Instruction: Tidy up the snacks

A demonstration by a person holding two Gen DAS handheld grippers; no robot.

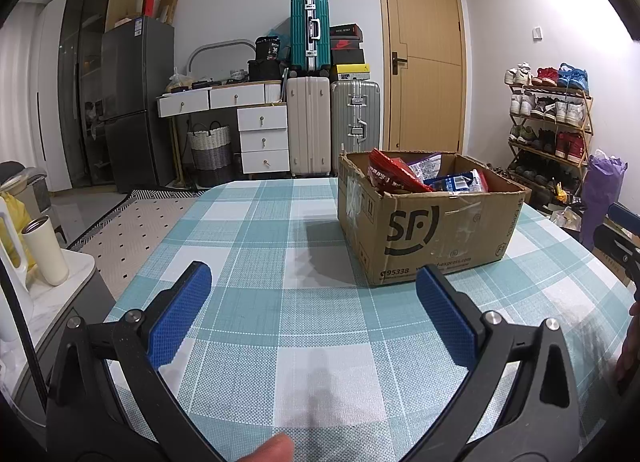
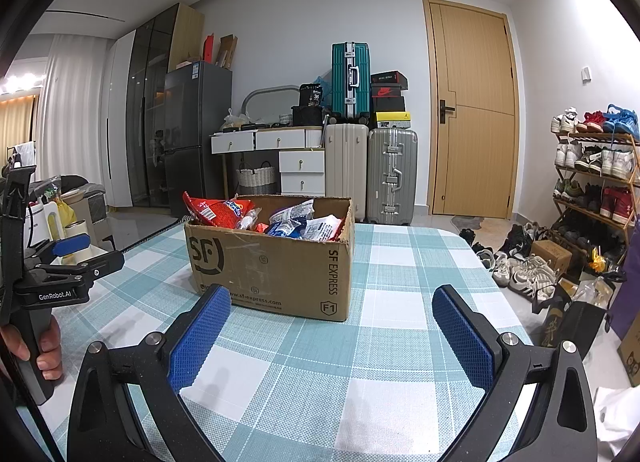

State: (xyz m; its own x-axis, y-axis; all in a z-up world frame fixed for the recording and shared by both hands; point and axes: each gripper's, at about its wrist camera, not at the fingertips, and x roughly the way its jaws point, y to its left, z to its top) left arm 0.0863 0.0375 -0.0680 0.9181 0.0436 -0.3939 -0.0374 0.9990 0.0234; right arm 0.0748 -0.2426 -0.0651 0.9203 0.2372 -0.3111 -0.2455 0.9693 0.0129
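Note:
An open cardboard box [image 1: 432, 229] marked SF stands on the checked tablecloth, filled with red, blue and white snack packets [image 1: 404, 175]. In the right wrist view the same box [image 2: 272, 262] sits just ahead with the packets [image 2: 288, 221] poking over its rim. My left gripper [image 1: 314, 294] hovers open over bare cloth, left of and short of the box, nothing between its blue pads. My right gripper [image 2: 332, 314] is open too, in front of the box's near right corner, and holds nothing. The left gripper [image 2: 72, 250] also shows at the left edge, held by a hand.
The table [image 1: 256, 221] carries a teal and white checked cloth. A cream tumbler [image 1: 46, 252] stands on a side stand to the left. Suitcases [image 1: 312, 125], a drawer unit and a door line the far wall. A shoe rack [image 2: 592, 169] and loose shoes lie to the right.

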